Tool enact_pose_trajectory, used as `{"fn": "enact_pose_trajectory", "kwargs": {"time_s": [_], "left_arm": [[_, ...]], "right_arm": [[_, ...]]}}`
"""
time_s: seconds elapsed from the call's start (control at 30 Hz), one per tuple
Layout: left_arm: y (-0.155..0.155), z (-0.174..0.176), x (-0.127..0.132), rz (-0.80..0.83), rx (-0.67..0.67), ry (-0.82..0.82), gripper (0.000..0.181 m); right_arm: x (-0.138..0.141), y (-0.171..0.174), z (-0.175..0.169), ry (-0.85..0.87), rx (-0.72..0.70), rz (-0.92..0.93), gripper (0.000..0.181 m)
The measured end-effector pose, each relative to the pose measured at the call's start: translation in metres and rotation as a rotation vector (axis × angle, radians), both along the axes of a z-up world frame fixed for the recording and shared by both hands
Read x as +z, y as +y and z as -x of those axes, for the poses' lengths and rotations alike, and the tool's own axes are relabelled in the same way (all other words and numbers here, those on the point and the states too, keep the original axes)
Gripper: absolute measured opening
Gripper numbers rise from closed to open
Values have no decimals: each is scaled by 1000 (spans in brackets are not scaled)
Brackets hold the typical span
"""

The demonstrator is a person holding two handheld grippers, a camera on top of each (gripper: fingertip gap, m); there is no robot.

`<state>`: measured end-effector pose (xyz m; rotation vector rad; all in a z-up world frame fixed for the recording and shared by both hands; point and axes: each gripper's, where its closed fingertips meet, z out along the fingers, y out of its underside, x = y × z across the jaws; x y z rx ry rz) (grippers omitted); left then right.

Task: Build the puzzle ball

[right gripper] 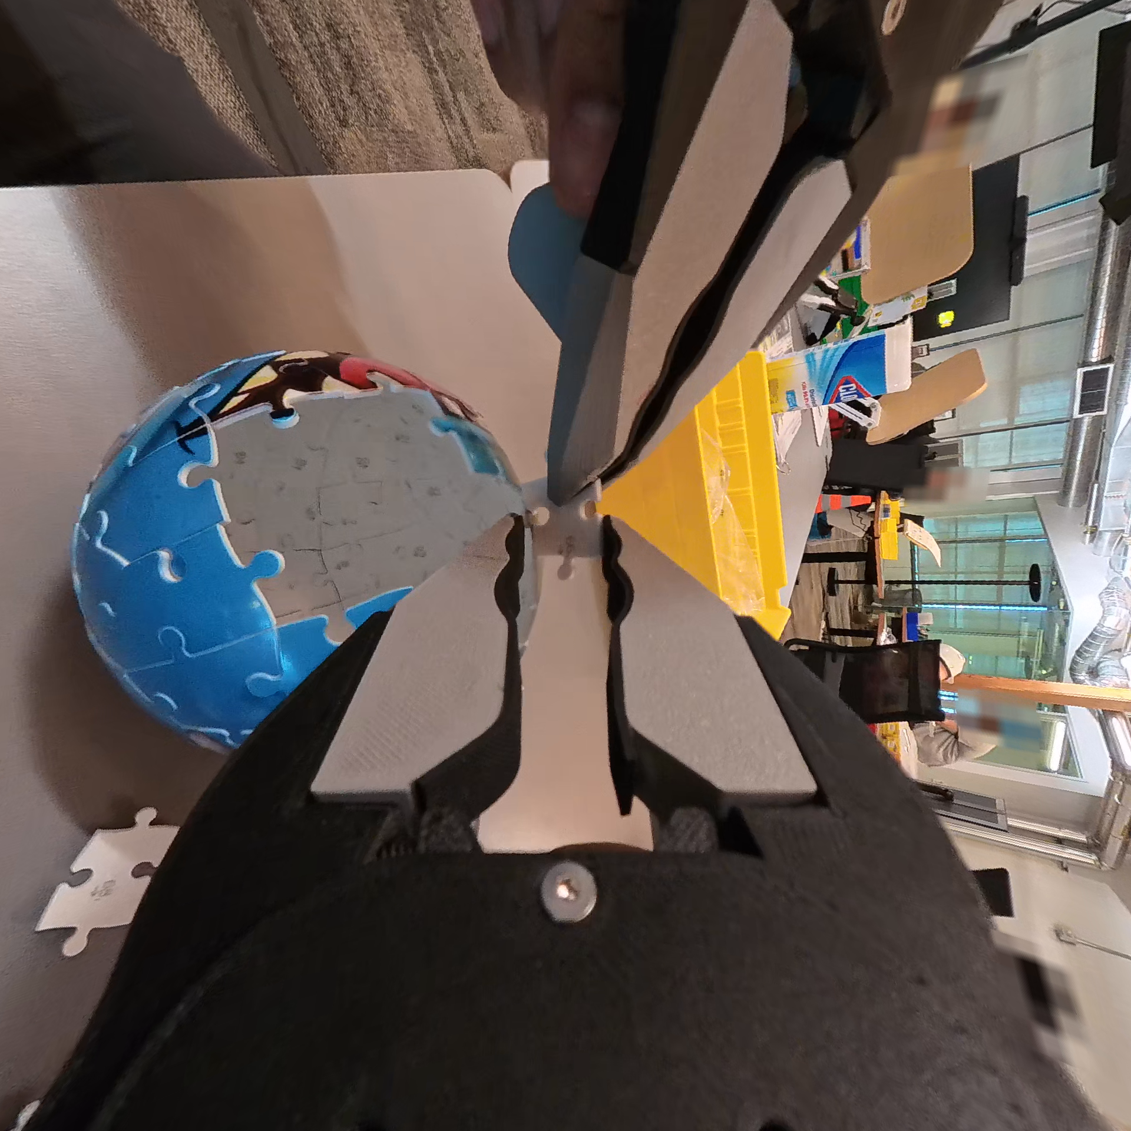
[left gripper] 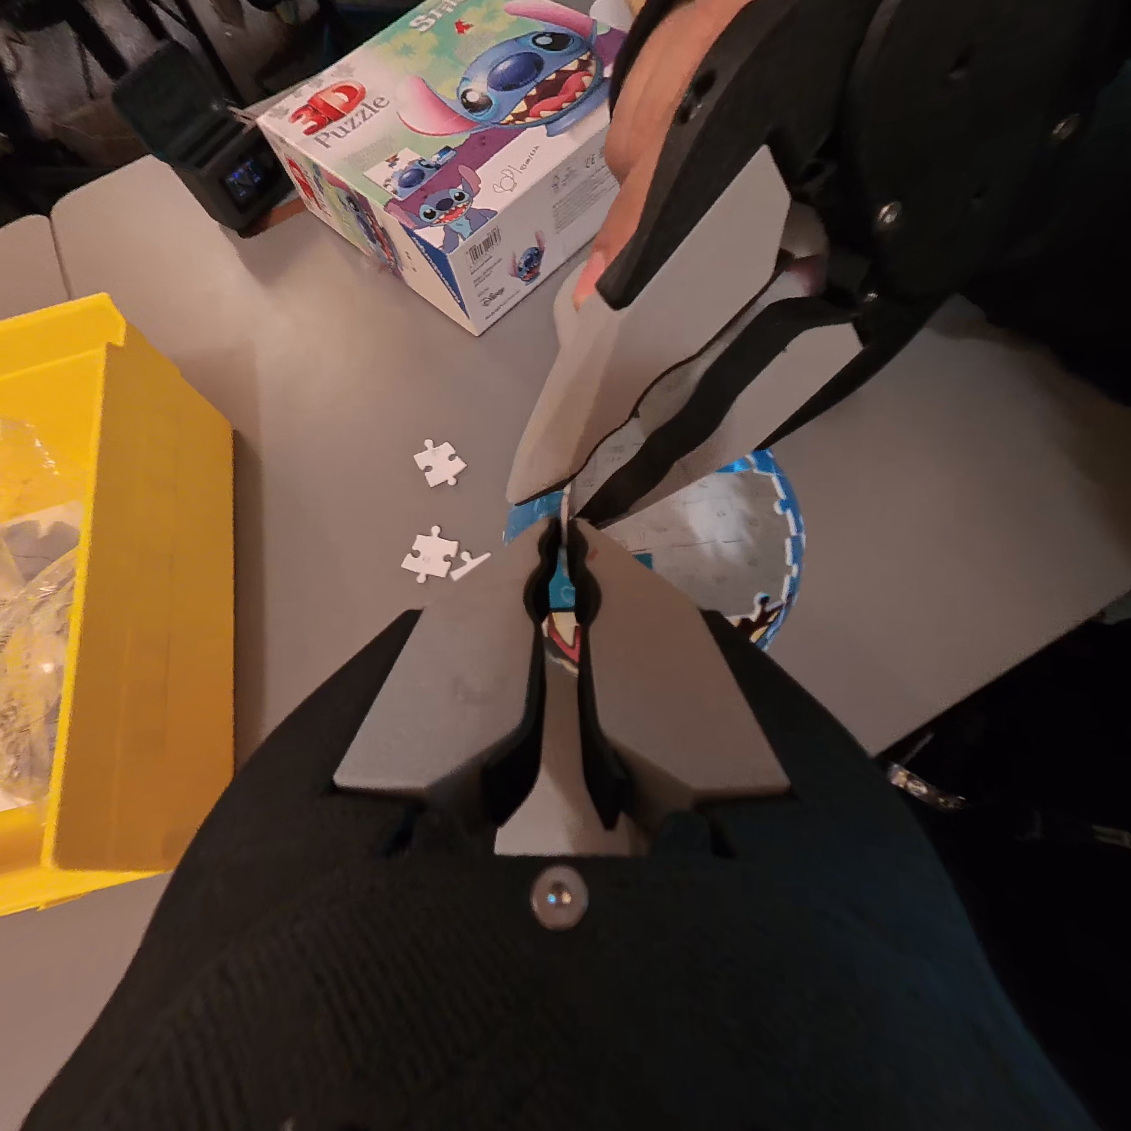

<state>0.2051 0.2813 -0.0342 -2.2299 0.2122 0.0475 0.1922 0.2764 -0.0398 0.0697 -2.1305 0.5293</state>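
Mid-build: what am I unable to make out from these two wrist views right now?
- Puzzle piece pinched by the left gripper and right gripper: printed side unseen. Left wrist view shows only its edge. Whether it is one piece or two, cannot tell.
- Puzzle ball: the jaws cover part of its open rim in both views.
- Yellow bin: cut by the left wrist view's edge, and its bagged contents are unclear.

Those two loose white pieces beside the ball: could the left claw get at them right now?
Probably not yet: the left claw is shut on a puzzle piece. The loose pieces lie uncovered nearby.
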Motion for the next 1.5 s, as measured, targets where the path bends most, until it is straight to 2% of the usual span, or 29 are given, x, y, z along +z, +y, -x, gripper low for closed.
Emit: {"fn": "enact_pose_trajectory", "kwargs": {"time_s": [0.2, 0.47, 0.73, 1.03, 1.3, 1.5], "left_arm": [[-2, -1, 1, -21, 41, 160, 0], [-3, -4, 1, -58, 73, 246, 0], [-2, -3, 1, -71, 81, 263, 0], [1, -5, 2, -68, 101, 378, 0], [4, -3, 1, -70, 126, 411, 0], [7, -3, 3, -85, 149, 429, 0]], "right_arm": [[0, 1, -3, 9, 16, -7, 19], [2, 3, -9, -6, 28, -7, 17], [3, 2, -8, 7, 29, -13, 18], [1, -2, -7, 21, 33, -29, 15], [0, 0, -7, 27, 31, -52, 14], [0, 2, -8, -17, 33, 2, 13]]}}
